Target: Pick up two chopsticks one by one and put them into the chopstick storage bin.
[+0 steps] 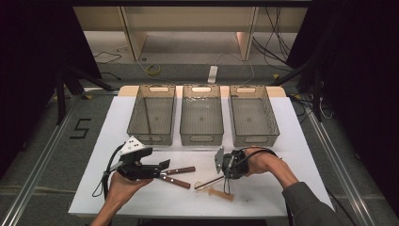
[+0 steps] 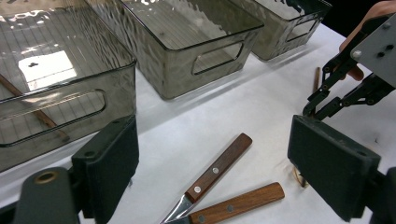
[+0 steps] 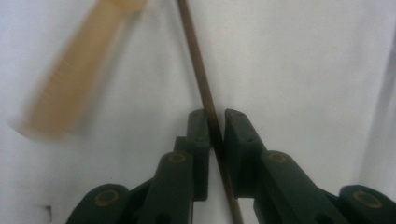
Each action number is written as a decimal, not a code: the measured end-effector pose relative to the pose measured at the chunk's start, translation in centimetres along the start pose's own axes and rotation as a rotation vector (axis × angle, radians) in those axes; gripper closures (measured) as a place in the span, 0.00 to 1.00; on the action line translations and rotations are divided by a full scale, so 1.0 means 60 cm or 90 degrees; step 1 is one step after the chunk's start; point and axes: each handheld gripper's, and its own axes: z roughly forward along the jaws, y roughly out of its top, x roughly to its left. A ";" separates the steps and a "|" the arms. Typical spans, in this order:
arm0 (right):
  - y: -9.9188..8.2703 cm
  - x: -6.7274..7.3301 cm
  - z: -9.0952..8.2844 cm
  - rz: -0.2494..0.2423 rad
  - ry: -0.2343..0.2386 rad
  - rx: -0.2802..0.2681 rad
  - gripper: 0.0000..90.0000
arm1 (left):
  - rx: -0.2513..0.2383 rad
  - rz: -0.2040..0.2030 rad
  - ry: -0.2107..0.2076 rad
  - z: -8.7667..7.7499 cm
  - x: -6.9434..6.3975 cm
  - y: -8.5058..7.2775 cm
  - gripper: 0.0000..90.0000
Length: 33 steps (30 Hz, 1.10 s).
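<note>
Right gripper (image 3: 214, 154) clamps a thin brown stick (image 3: 196, 70) on the surface (image 1: 263, 193), its length running toward twelve o'clock; left gripper (image 2: 212, 163) gapes over two knives (image 2: 219, 165).

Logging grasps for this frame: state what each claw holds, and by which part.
Right claw: shut on the thin brown wooden stick, gripped along its shaft. Left claw: open, holding nothing.

Legible markings: one item.
Black numeral "5" (image 1: 81, 128) on the grey floor, beyond the white table's left edge.
</note>
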 end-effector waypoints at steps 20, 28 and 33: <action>-0.013 0.004 -0.029 0.030 -0.033 -0.044 0.96 | 0.003 -0.003 0.002 0.002 -0.002 -0.001 0.18; -0.023 -0.008 -0.053 0.174 -0.065 -0.106 0.96 | 0.007 -0.003 0.002 0.004 -0.003 -0.001 0.18; -0.026 -0.017 -0.069 0.267 -0.081 -0.151 0.96 | 0.009 -0.007 0.000 0.006 -0.005 -0.001 0.18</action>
